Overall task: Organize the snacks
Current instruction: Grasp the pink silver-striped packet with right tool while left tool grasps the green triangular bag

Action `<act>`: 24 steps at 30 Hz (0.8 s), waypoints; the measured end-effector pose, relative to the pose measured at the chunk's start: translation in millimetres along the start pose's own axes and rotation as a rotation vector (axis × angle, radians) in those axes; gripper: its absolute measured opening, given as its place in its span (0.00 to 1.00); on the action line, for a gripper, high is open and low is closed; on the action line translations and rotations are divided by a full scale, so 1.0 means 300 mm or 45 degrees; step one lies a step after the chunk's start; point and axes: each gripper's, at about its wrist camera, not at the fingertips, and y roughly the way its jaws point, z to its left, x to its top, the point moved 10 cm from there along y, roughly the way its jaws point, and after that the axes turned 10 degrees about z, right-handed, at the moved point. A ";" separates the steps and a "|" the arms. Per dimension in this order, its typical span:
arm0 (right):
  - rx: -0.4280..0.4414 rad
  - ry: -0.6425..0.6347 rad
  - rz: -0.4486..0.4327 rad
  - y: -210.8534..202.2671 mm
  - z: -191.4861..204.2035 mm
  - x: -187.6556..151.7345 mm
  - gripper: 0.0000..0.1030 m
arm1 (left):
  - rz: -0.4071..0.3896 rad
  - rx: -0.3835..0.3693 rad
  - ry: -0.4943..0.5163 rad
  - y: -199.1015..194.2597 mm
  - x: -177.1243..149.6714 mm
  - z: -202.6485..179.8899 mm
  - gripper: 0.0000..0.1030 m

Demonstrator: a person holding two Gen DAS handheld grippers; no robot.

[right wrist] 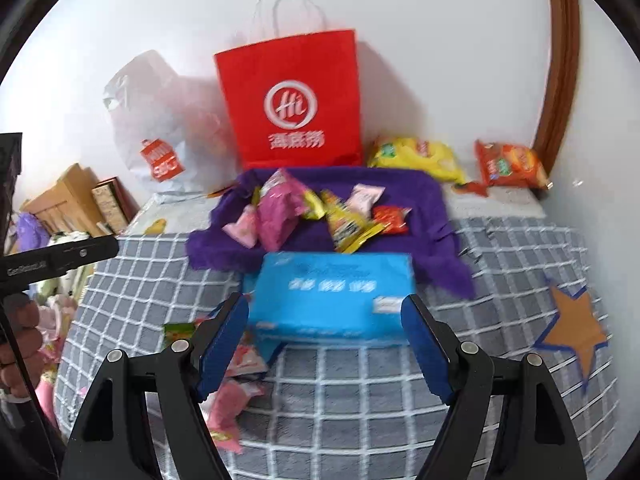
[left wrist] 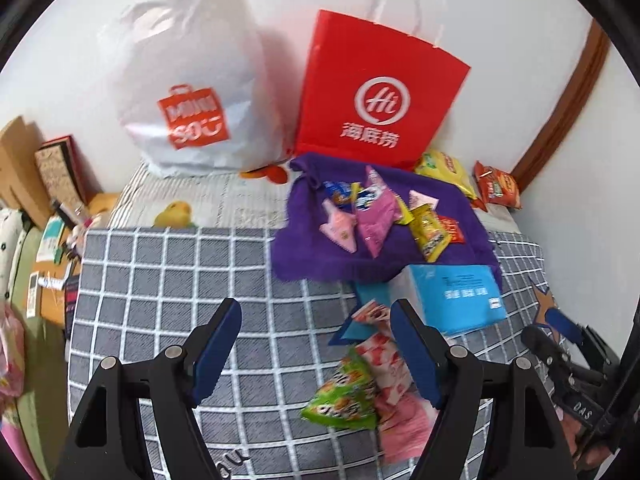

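A purple cloth [left wrist: 320,256] [right wrist: 424,208] on the checked blanket holds several small snack packets, pink [left wrist: 374,216] [right wrist: 276,212] and yellow [left wrist: 430,232] [right wrist: 346,226] among them. In front of it lies a blue box [left wrist: 456,296] [right wrist: 332,296]. My left gripper [left wrist: 316,320] hangs open over the blanket; a green packet [left wrist: 344,396] and a pink-and-white packet [left wrist: 388,356] lie just inside its right finger. My right gripper [right wrist: 325,308] is open, its fingertips level with the box's two ends and apart from it.
A red paper bag [left wrist: 380,92] [right wrist: 292,100] and a white plastic bag [left wrist: 188,80] [right wrist: 156,120] stand against the wall. Yellow [right wrist: 416,156] and orange [right wrist: 508,164] snack bags lie at the back right. Boxes and clutter [left wrist: 44,184] crowd the bed's left side.
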 end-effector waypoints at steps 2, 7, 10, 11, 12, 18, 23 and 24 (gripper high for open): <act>0.026 -0.010 0.020 0.020 0.030 -0.030 0.68 | -0.001 0.004 -0.011 0.002 -0.016 0.021 0.73; 0.075 -0.043 0.079 0.066 0.110 -0.096 0.55 | 0.007 -0.001 -0.032 0.008 -0.061 0.068 0.73; 0.130 -0.075 0.107 0.080 0.160 -0.128 0.55 | 0.023 -0.012 -0.055 0.018 -0.087 0.090 0.73; 0.152 -0.079 0.116 0.082 0.175 -0.140 0.55 | 0.028 -0.020 -0.062 0.023 -0.095 0.095 0.73; 0.178 -0.081 0.132 0.089 0.196 -0.156 0.55 | 0.032 -0.025 -0.064 0.026 -0.099 0.096 0.73; 0.169 -0.118 0.206 0.163 0.271 -0.229 0.55 | 0.036 -0.035 -0.059 0.030 -0.138 0.106 0.73; 0.164 -0.144 0.271 0.228 0.313 -0.280 0.55 | 0.041 -0.018 -0.052 0.036 -0.163 0.122 0.73; 0.153 -0.153 0.283 0.241 0.316 -0.291 0.55 | 0.043 -0.018 -0.054 0.040 -0.167 0.124 0.73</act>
